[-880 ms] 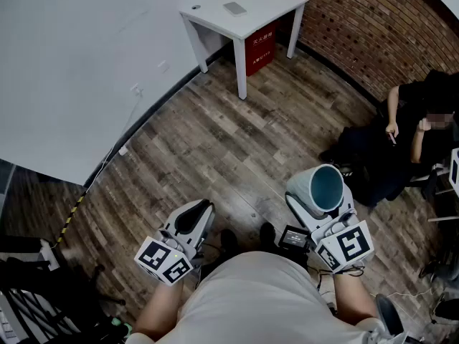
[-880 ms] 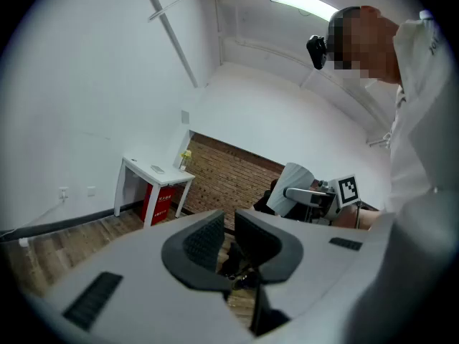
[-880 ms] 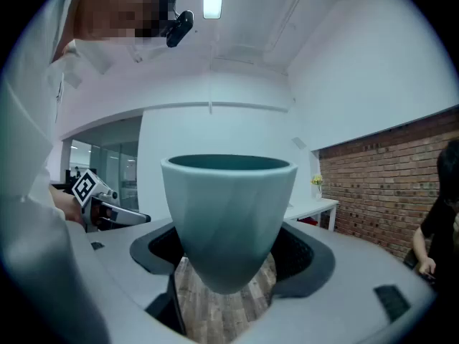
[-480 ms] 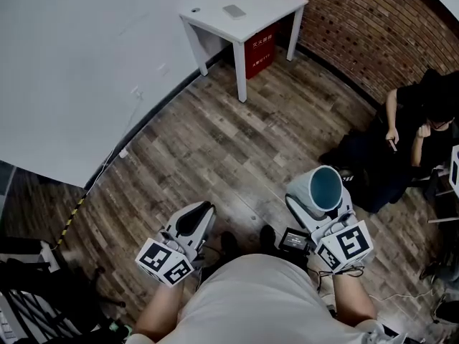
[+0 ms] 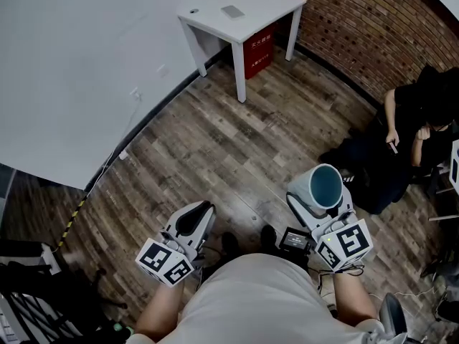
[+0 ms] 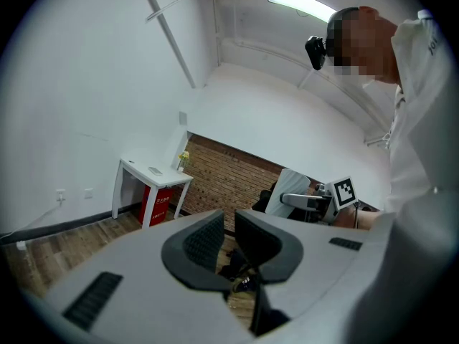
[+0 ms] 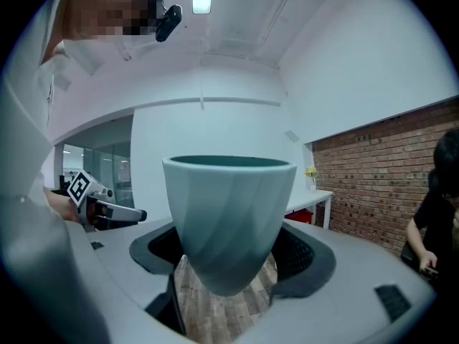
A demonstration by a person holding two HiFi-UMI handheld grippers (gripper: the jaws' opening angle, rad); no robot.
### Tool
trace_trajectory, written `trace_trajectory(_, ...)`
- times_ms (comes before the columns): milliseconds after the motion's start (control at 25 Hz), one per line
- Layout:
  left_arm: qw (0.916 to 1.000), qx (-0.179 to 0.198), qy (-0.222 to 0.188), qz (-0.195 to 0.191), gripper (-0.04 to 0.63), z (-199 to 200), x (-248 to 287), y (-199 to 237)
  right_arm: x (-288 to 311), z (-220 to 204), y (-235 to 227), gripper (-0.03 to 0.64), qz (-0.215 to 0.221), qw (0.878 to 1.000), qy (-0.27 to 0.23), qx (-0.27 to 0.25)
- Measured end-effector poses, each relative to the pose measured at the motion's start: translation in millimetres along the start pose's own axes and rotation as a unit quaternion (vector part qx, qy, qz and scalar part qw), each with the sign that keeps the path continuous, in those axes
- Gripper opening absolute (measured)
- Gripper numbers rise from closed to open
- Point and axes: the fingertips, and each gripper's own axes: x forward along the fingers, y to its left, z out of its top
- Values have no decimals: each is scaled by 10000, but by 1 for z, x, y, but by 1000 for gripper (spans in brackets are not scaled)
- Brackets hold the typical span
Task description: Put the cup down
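Note:
A pale teal ribbed cup [image 5: 325, 185] stands upright between the jaws of my right gripper [image 5: 320, 198], held above the wooden floor at the right. In the right gripper view the cup [image 7: 228, 206] fills the middle, and the dark pads [image 7: 305, 256] press on its lower sides. My right gripper [image 7: 229, 255] is shut on it. My left gripper [image 5: 191, 218] hangs at the left, level with the right one. Its jaws [image 6: 224, 239] stand close together with nothing between them.
A white table [image 5: 240, 9] stands at the far wall with a red box [image 5: 259, 47] under it. A brick wall [image 5: 373, 27] runs along the right. A person in black [image 5: 412, 138] sits on the floor at the right. A black device [image 5: 294, 239] lies by my feet.

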Motion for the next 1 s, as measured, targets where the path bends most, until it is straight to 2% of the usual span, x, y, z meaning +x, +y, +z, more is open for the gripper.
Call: trace_trajectory(1000, 9999, -5, 79, -91, 55, 6, -15, 30, 27, -1, 22, 368, -116, 9998, 181, 3)
